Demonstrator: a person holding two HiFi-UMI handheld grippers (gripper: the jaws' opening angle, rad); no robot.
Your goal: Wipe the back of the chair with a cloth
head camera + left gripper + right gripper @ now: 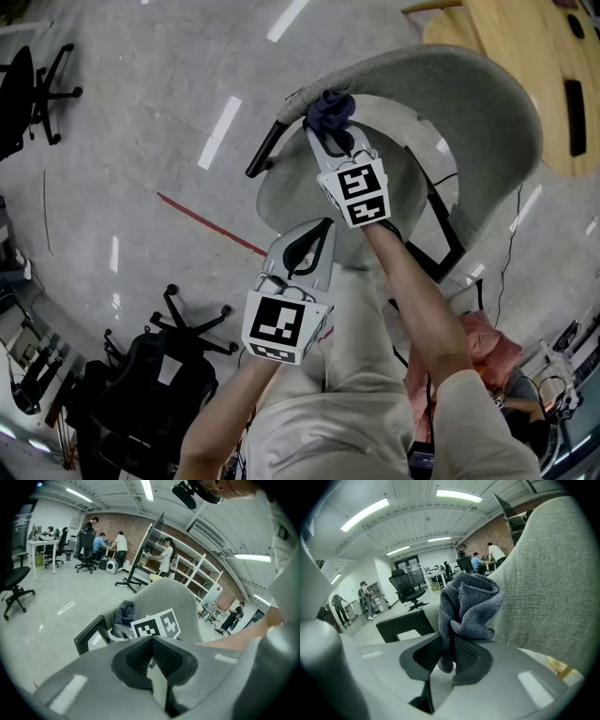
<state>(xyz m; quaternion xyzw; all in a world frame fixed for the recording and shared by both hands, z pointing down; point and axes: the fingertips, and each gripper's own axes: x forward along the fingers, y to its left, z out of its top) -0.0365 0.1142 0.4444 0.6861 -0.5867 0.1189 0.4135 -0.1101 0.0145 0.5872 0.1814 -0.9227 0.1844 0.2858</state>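
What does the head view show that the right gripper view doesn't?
Only the head view: the left tool, a wooden table, a red line on the floor and the person's arms. Only the right gripper view: ceiling lights and people at desks far off. Both: the right tool shut on the blue-grey cloth next to the grey chair back.

No words, numbers or brand names can be read in this office scene. The only print is the black-and-white square markers (pixel 278 325) on the left tool (pixel 321 228) and right tool (pixel 330 120). Distant shelves appear too blurred to show lettering.
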